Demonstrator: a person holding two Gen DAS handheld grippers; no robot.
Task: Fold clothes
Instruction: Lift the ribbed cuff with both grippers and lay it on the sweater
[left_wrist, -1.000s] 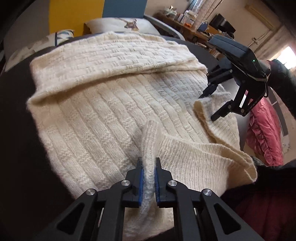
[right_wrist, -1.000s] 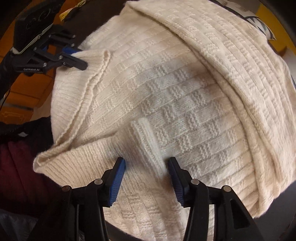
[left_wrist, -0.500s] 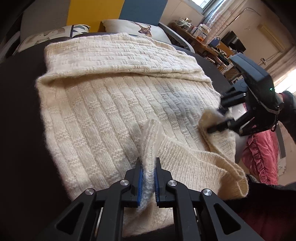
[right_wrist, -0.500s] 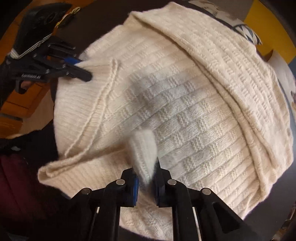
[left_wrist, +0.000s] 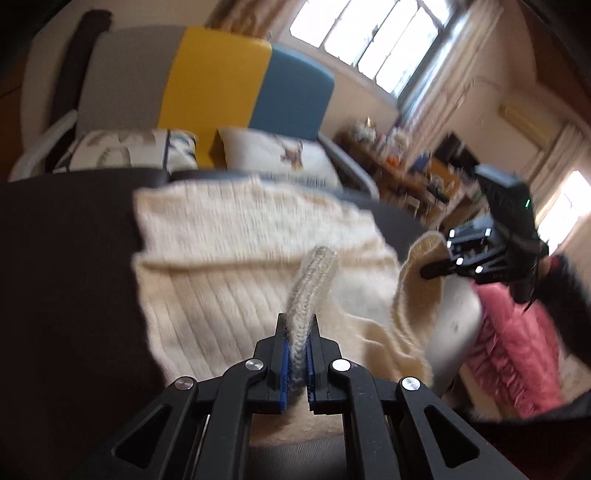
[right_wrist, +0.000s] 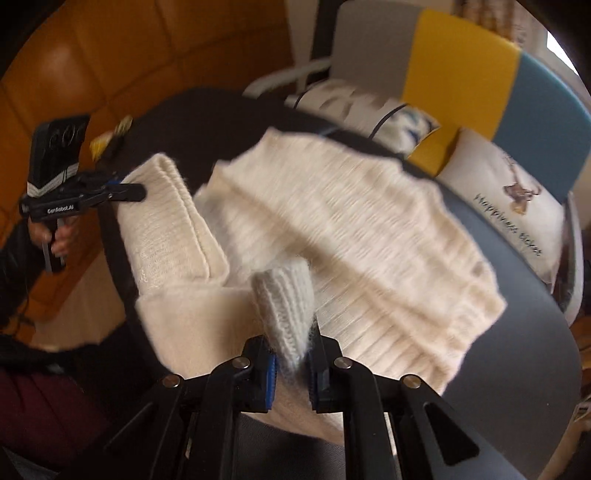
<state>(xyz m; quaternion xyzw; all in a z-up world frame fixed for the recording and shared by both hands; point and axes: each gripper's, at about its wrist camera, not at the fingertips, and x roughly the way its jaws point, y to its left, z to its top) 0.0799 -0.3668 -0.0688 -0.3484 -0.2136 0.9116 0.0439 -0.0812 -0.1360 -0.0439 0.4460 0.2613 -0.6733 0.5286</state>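
The dark tabletop (left_wrist: 66, 258) extends ahead of both tongs and carries the cream knitted sweater (left_wrist: 236, 236), which covers most of the surface in front of them. The far part of the sweater lies flat on the tabletop; the near edge is raised off it at two points, one at each set of tongs. Beyond the tabletop, past the tips of both tongs, stands a chair (left_wrist: 221, 74) with grey, yellow and blue panels, and two printed cushions (right_wrist: 509, 206) lie against it. To the right of the left tongs, off the tabletop edge, lies a pink ruffled cloth (left_wrist: 517, 354). The left tongs (left_wrist: 297, 332) are narrow and clamp a ribbed fold of the sweater hem, which stands up between the blue pads (left_wrist: 283, 354) and projects forward past the tips. In the right wrist view the same tongs appear at the far left, gripping the ribbed edge, with a hand (right_wrist: 61, 232) on the grip below them. The right tongs (right_wrist: 291, 354) are likewise narrow and pinch a bunched fold of knit between their pads; the fold rises ahead of the tips. In the left wrist view they sit to the right, closed on the sweater edge. Both views show motion blur across the sweater.
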